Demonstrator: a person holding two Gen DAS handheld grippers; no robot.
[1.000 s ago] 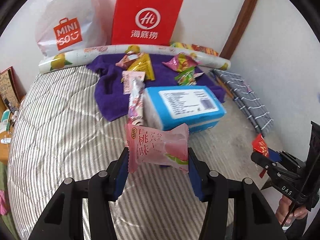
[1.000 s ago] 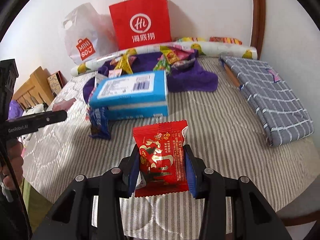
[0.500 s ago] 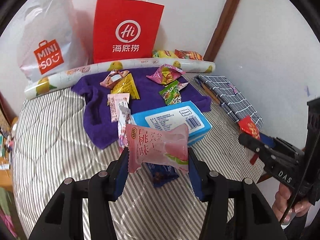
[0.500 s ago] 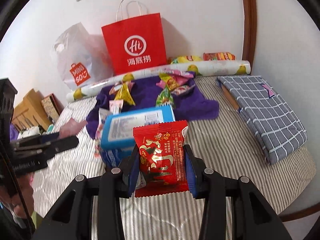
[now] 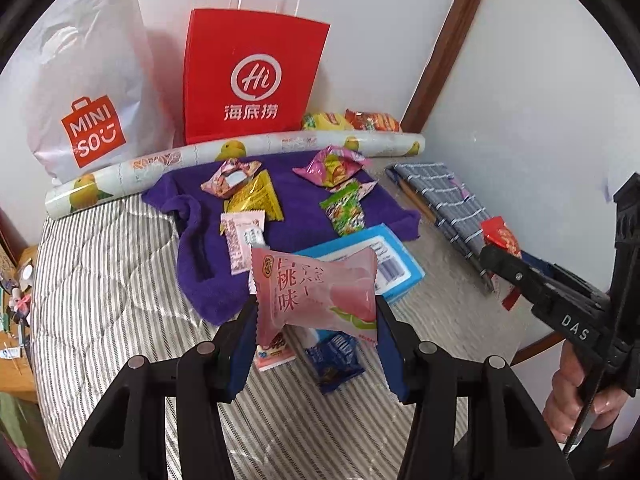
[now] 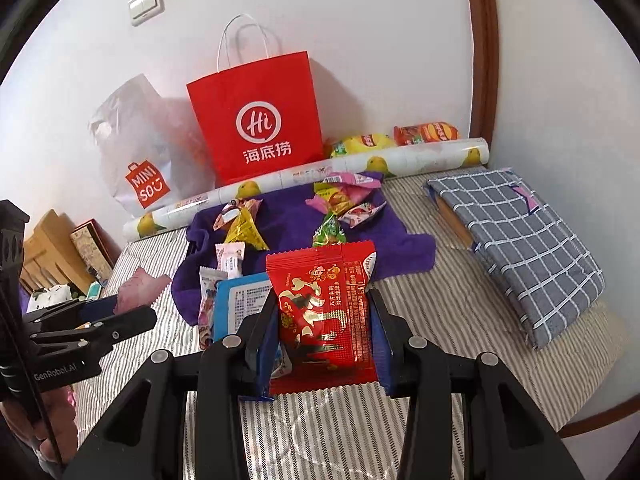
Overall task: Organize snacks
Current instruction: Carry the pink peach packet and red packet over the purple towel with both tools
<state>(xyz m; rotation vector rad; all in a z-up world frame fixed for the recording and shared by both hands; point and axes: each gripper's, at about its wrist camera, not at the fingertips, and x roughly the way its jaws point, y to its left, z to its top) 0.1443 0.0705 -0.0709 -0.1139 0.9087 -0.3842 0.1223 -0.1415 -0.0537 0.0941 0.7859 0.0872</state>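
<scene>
**Two grippers each hold a snack packet above a striped bed**

The left gripper has its jaws clamped on a pink peach-flavour packet, held up above the bed. The right gripper has its jaws clamped on a red packet with gold print, also in the air. Just beyond both lies a blue box on the striped cover, with a dark blue packet near its close side. Farther back, a purple towel carries several loose snacks. Behind it lies a rolled sheet printed with yellow fruit. Against the wall stand a red paper bag and a white plastic bag. A folded grey checked cloth lies at the right.
</scene>
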